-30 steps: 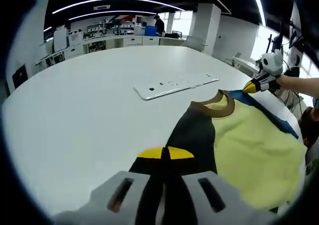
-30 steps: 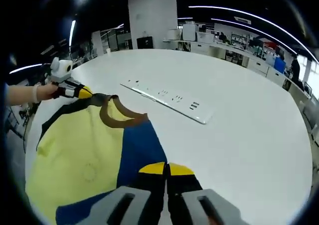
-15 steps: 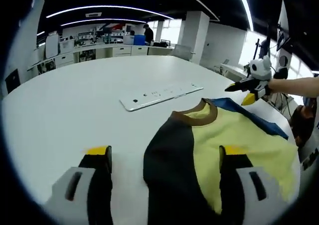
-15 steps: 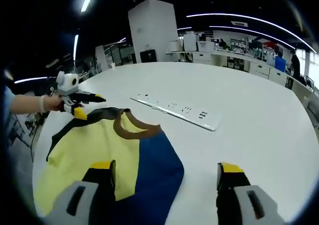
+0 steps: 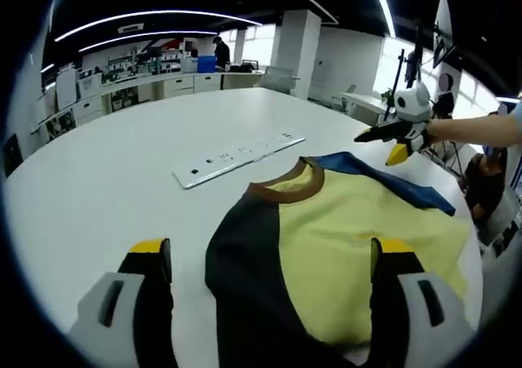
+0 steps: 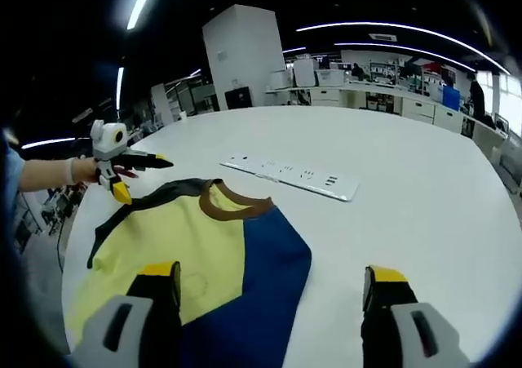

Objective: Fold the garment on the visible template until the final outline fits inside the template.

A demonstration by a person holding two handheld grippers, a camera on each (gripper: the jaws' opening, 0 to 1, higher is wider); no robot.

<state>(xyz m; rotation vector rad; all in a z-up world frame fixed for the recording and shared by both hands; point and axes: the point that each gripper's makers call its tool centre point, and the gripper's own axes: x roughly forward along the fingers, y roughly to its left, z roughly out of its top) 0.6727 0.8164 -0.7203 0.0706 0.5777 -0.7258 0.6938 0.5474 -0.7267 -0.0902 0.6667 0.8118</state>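
Two grippers hang above a large white table (image 5: 98,188) with their jaws spread wide, holding nothing. In the left gripper view, the left gripper (image 5: 273,258) has its yellow-tipped jaws standing either side of a shirt (image 5: 342,246) that lies flat on the table. The shirt has a yellow body, a brown collar, a black sleeve on the side nearer this gripper and a blue sleeve on the far side. Beyond the collar lies a long white strip (image 5: 236,152) with small dark marks, apart from the shirt. At the far edge of the shirt, the right gripper (image 5: 383,144), held by a hand (image 5: 444,130), hovers just above the blue sleeve with its jaws parted.

In the right gripper view, the right gripper (image 6: 273,278) frames the shirt (image 6: 188,254) from the blue-sleeve side, the white strip (image 6: 294,176) lying past the collar. The left gripper (image 6: 139,172) shows there above the black sleeve, jaws apart, held by a hand (image 6: 80,170).
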